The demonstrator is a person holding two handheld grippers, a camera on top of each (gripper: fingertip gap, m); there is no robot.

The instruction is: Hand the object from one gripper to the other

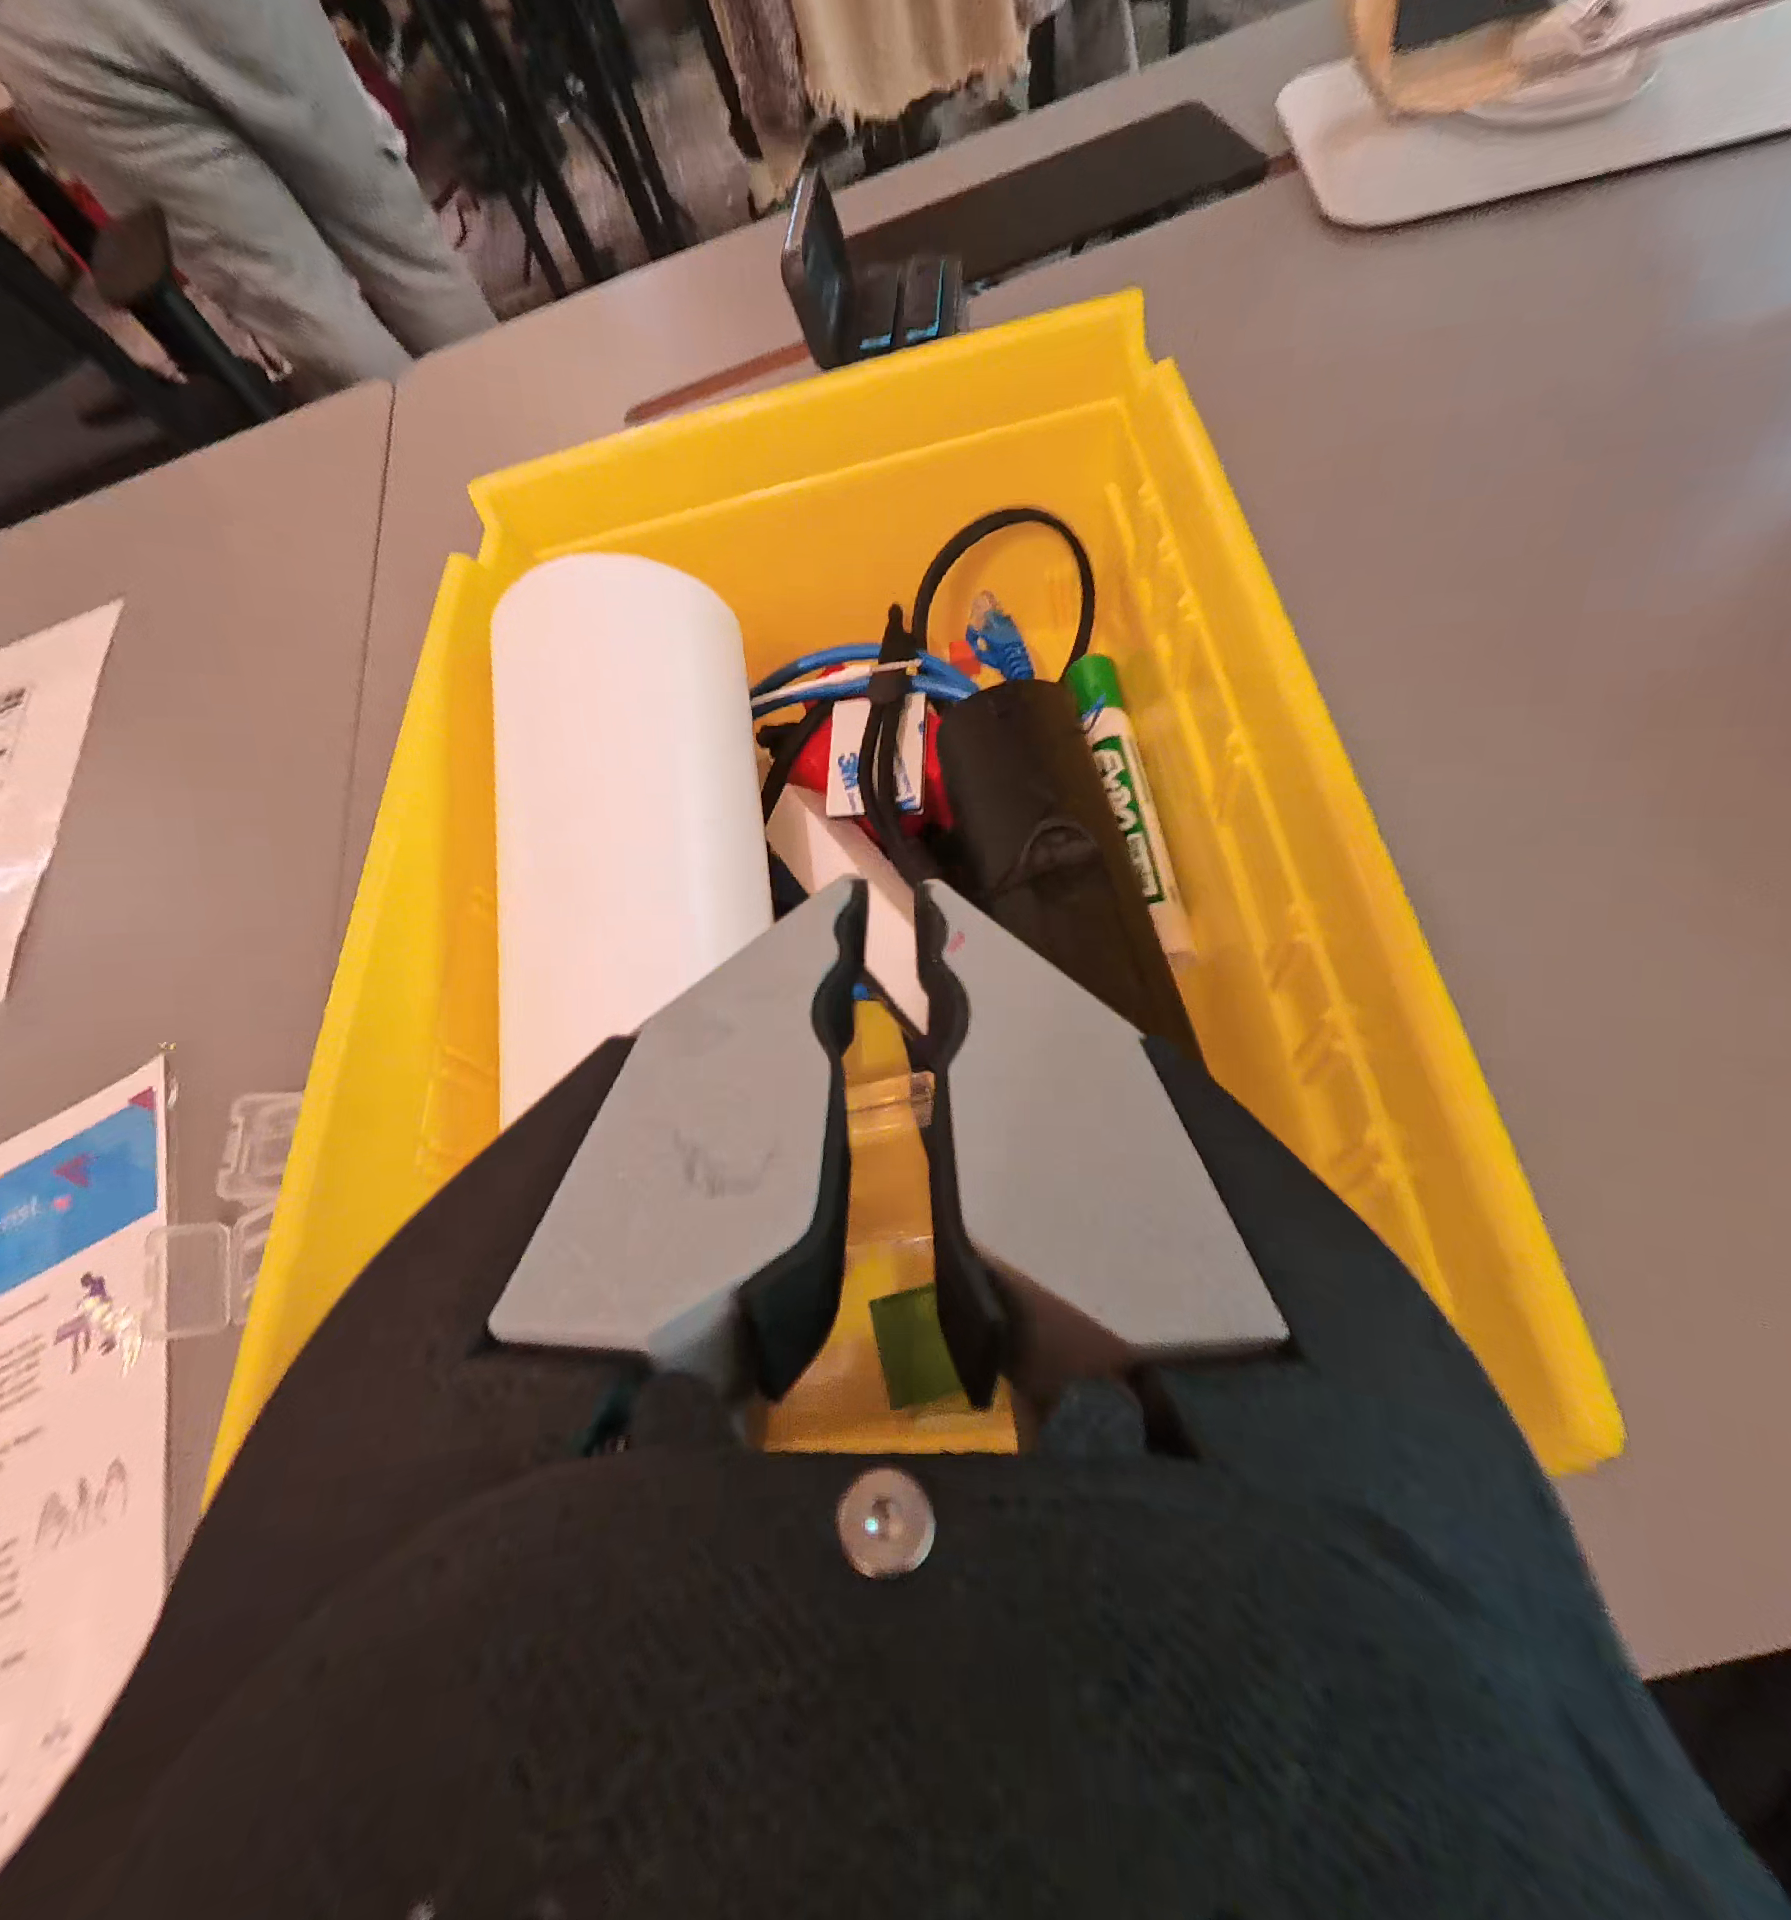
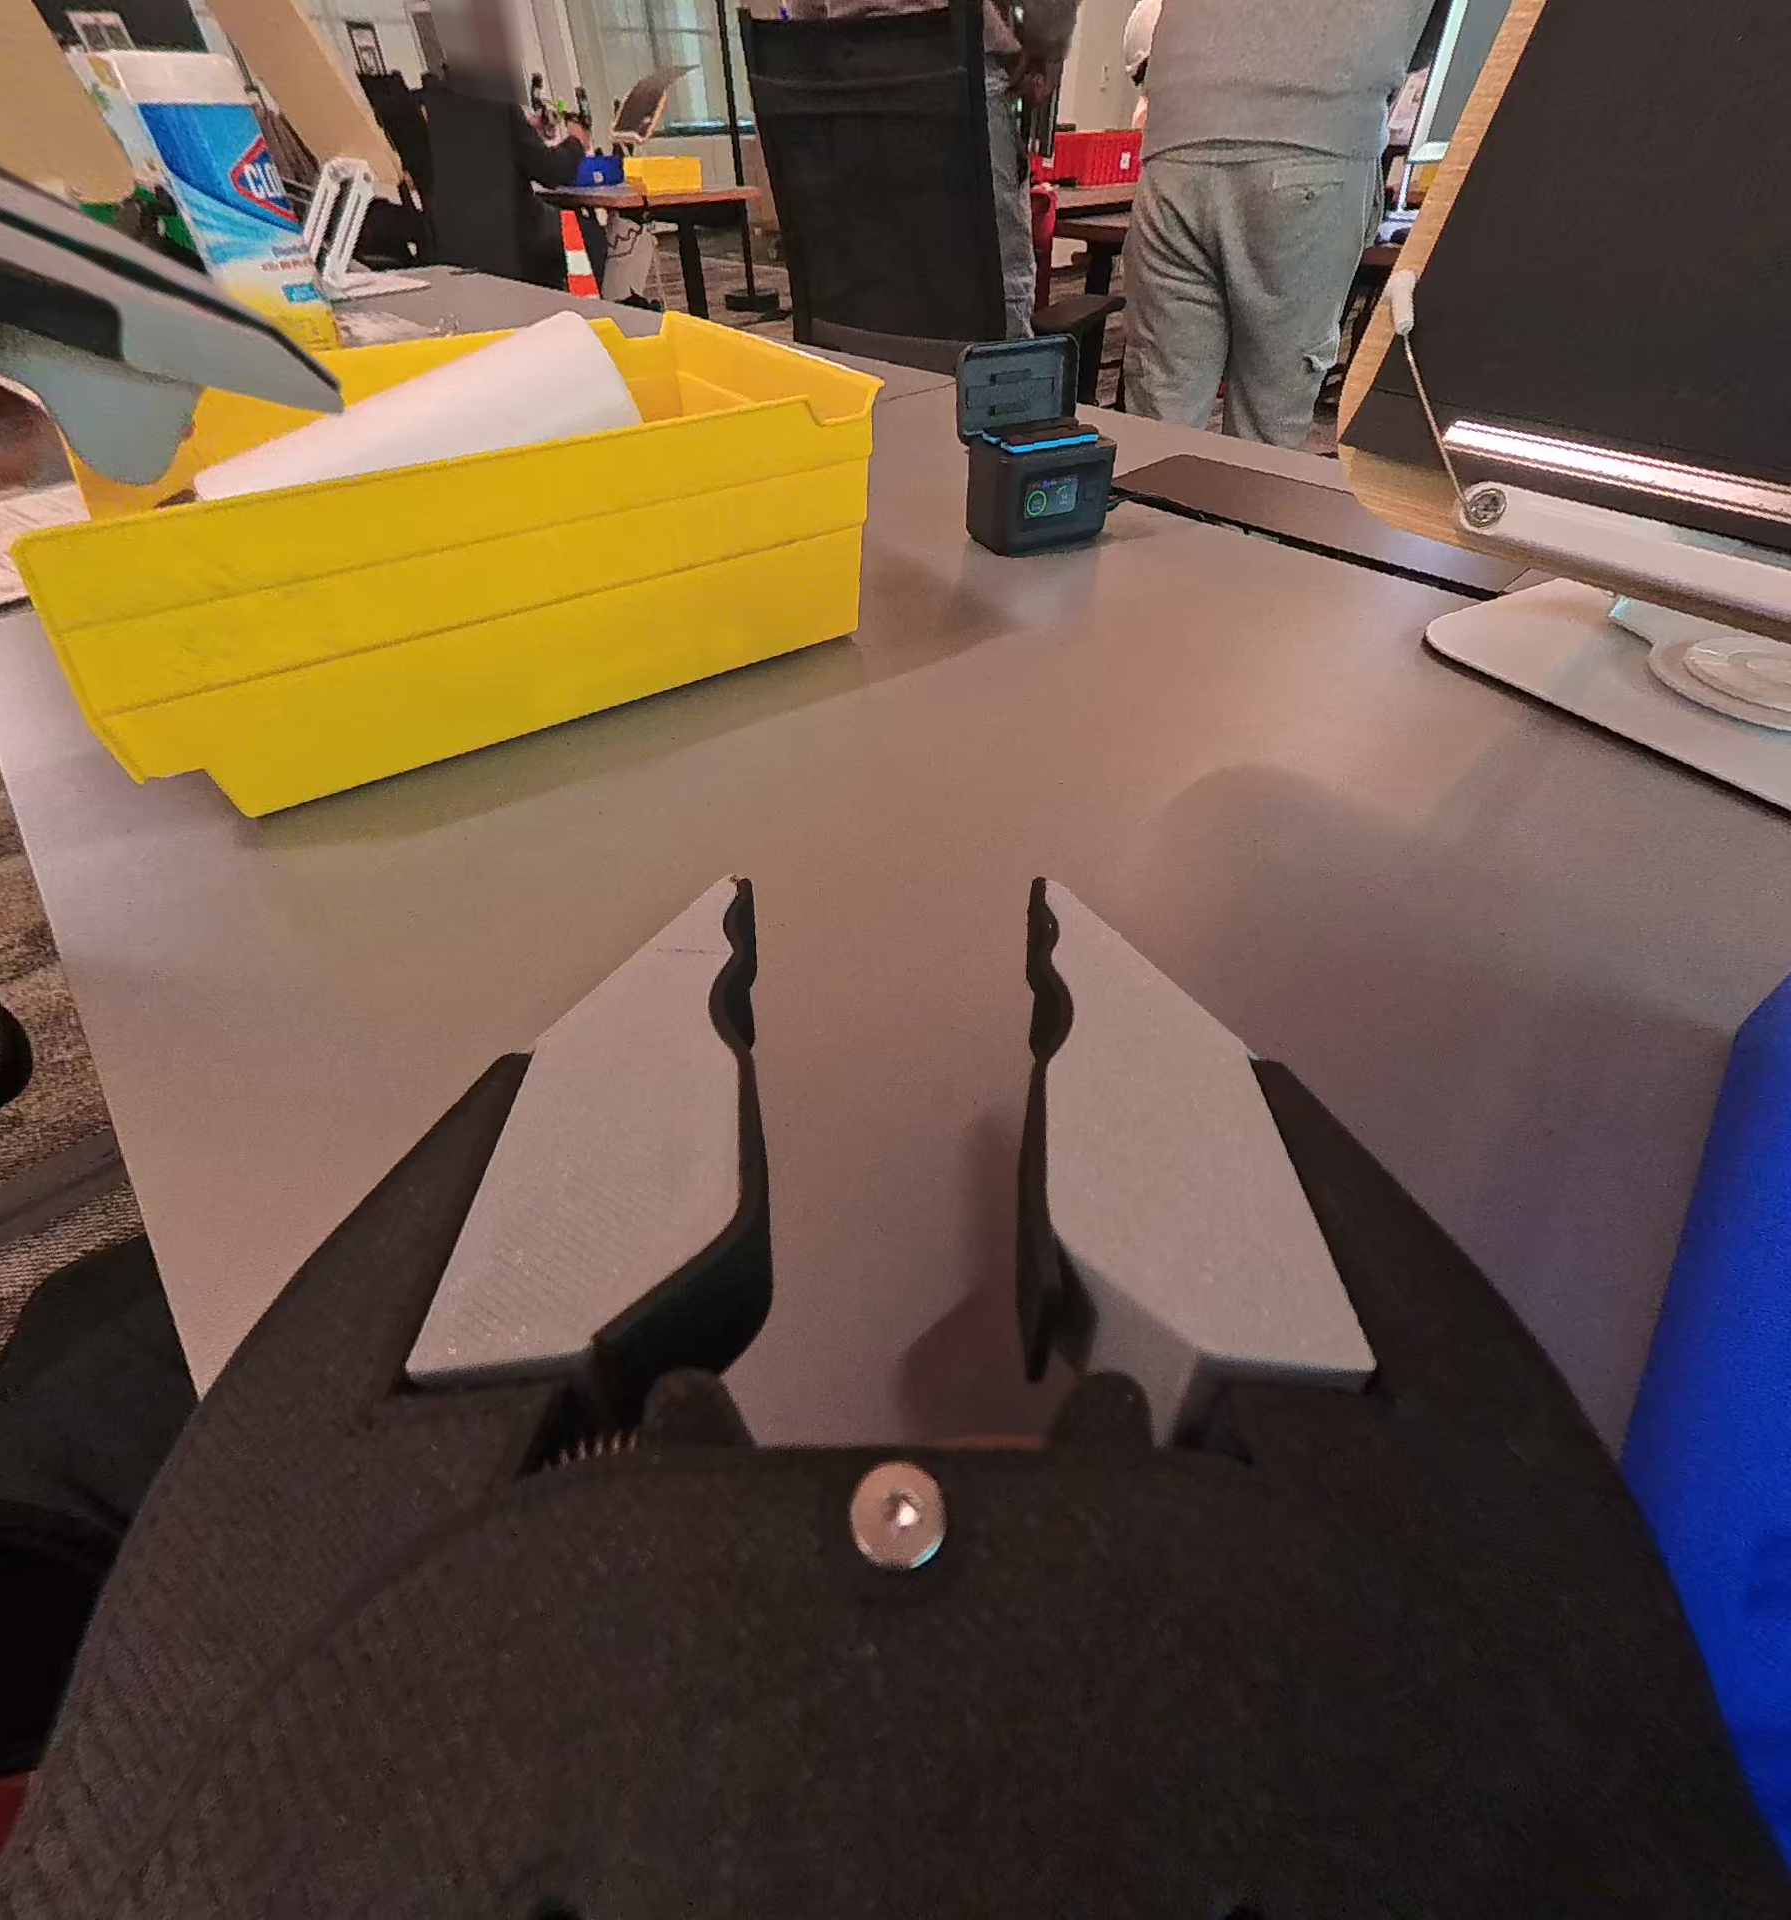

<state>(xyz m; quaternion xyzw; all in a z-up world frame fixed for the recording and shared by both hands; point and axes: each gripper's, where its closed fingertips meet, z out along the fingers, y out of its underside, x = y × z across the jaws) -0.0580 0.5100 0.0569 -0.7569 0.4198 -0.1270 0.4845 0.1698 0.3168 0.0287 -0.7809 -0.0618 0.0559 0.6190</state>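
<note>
Left hand-held gripper point(image 1: 891, 899) seemingly pinches a white box point(image 1: 834, 847) (inside the yellow bin point(image 1: 1286, 790)); right hand-held gripper point(image 2: 891, 899) spread.

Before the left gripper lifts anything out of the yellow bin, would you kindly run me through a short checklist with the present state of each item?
1. left gripper over the yellow bin: ok.
2. Fingers around the white box: cannot tell; the tips frame it with a narrow gap, contact unclear.
3. Black cable clear of the box: not ok, it drapes across it.
4. White roll out of the way: ok, it lies beside the fingers.
5. right gripper ready to receive: ok, open and empty over the table.
</note>
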